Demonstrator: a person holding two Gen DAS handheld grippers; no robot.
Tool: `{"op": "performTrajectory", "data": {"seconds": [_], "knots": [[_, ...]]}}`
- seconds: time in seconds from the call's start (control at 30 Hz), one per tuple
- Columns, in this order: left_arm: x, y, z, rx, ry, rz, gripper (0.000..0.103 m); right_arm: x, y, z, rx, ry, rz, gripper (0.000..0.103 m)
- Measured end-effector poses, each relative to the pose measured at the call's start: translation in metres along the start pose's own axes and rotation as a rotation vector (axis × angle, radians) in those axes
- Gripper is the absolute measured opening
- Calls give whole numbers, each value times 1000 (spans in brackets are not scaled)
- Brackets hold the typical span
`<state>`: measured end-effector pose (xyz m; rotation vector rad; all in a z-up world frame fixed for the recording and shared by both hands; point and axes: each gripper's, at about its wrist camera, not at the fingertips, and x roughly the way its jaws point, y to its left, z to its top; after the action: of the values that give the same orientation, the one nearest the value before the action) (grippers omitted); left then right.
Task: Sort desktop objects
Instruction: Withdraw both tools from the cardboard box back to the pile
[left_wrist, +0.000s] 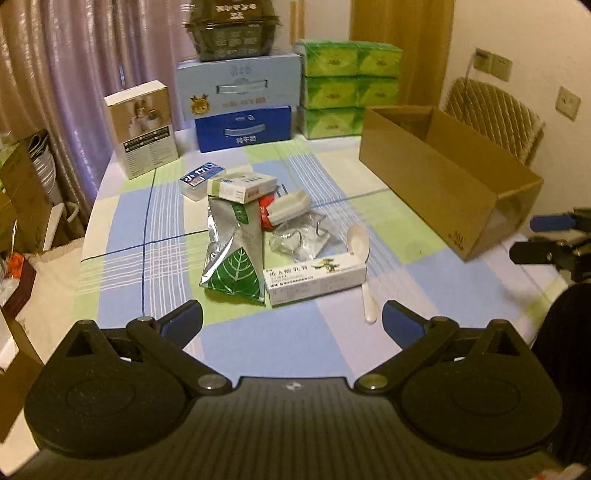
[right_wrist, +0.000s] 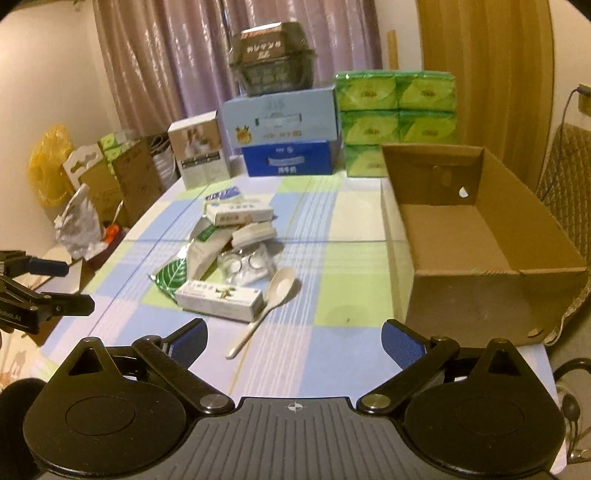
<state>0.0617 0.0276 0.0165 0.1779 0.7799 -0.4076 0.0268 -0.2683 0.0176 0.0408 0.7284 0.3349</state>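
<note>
A heap of small items lies mid-table: a white medicine box (left_wrist: 317, 280) (right_wrist: 220, 300) nearest, a white plastic spoon (left_wrist: 360, 243) (right_wrist: 281, 282) beside it, a silver-green foil pouch (left_wrist: 236, 254) (right_wrist: 173, 275), a clear bag with metal rings (left_wrist: 301, 240) (right_wrist: 246, 264), a second white box (left_wrist: 242, 186) (right_wrist: 239, 213) and a blue-labelled pack (left_wrist: 201, 177). An empty brown cardboard box (left_wrist: 443, 173) (right_wrist: 480, 236) stands to the right. My left gripper (left_wrist: 293, 325) hangs open short of the heap. My right gripper (right_wrist: 293, 341) is open too, nothing between its fingers.
Along the far edge of the checked tablecloth (left_wrist: 295, 343) (right_wrist: 332, 332) stand a white product box (left_wrist: 142, 129), stacked blue cartons (left_wrist: 243, 99) (right_wrist: 284, 133) with a dark container on top, and green tissue packs (left_wrist: 349, 86) (right_wrist: 397, 110). Cardboard and bags crowd the floor at left (right_wrist: 110, 177).
</note>
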Motion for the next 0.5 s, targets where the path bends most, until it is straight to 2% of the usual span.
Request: {"op": "performTrajectory", "data": {"seconds": [0.27,0.5], "knots": [[19,5,-1,84,47,-37,102,21,7,-8,-27,59,5,98],[49,0,4,255,94,-96,101,48,14,-11,-55,113,10,98]]}}
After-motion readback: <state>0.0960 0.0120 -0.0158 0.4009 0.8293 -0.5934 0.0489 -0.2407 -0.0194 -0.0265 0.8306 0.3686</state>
